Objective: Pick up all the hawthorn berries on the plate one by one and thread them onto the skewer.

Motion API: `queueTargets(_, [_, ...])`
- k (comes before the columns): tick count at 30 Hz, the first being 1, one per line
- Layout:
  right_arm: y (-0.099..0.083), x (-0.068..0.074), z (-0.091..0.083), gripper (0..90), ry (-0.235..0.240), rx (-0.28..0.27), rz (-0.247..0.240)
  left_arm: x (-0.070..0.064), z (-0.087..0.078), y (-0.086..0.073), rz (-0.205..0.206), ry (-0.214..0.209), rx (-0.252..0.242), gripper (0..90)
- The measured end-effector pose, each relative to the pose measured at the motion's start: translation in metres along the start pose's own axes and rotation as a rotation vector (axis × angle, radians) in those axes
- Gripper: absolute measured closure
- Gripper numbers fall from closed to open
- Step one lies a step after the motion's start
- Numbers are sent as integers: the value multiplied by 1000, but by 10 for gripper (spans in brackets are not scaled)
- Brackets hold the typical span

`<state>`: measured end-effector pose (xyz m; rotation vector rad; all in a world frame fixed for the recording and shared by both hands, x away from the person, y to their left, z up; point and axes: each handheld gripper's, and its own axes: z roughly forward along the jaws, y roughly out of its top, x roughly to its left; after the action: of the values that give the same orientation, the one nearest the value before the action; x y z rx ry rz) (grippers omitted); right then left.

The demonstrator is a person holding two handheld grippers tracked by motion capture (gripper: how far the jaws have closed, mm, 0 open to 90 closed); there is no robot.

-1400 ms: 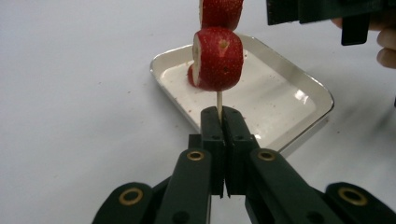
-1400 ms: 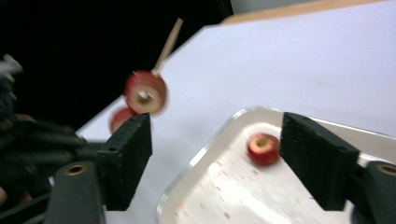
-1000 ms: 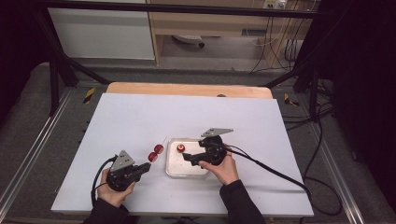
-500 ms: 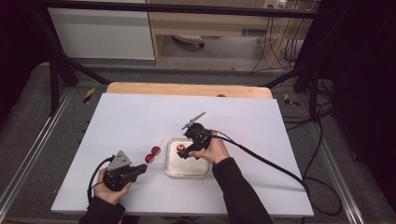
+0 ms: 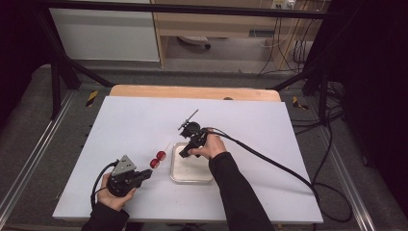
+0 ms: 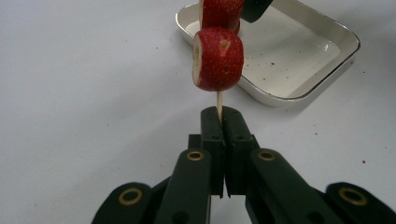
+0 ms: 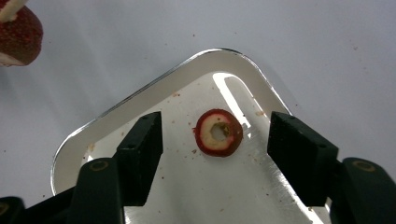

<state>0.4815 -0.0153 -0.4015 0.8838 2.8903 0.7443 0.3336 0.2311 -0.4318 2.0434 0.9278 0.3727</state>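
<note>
Red fruit slices [image 6: 218, 58] sit threaded on a thin wooden skewer [image 6: 219, 100], two of them one beyond the other, held just above the white counter [image 5: 125, 120]. The left hand-held gripper [image 6: 219, 114] has its jaws pressed together on the bare lower end of the skewer, so the nearer slice stands just past the jaw tips and the second slice [image 6: 219, 14] lies further out along the stick. In the high view the two slices [image 5: 158, 159] lie between the left hand-held gripper [image 5: 144, 174] and the tray.

Another slice [image 7: 218, 132], a red ring with a pale hollow centre, lies flat on the floor of the shallow white tray [image 7: 140, 100]. The right hand-held gripper [image 7: 215, 154] points down over it with its jaws spread wide, one jaw on each side of the ring and neither touching it. Small crumbs dot the tray floor around the ring.

Seen from above, the right hand-held gripper [image 5: 185, 153] hangs over the near-left corner of the tray [image 5: 192, 173], the right hand [image 5: 211, 147] gripping its handle, and a black cable [image 5: 269, 161] trails away behind it across the counter.
</note>
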Motion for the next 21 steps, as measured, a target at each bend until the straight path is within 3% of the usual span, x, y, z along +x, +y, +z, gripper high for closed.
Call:
queueTargets(10, [4,-6,9,502,21,60,-4,-1,0,0,2,-4,2,884])
queueTargets(21, [7,-9,14,563,36,87,-7,-1,0,0,6,-3,1,884])
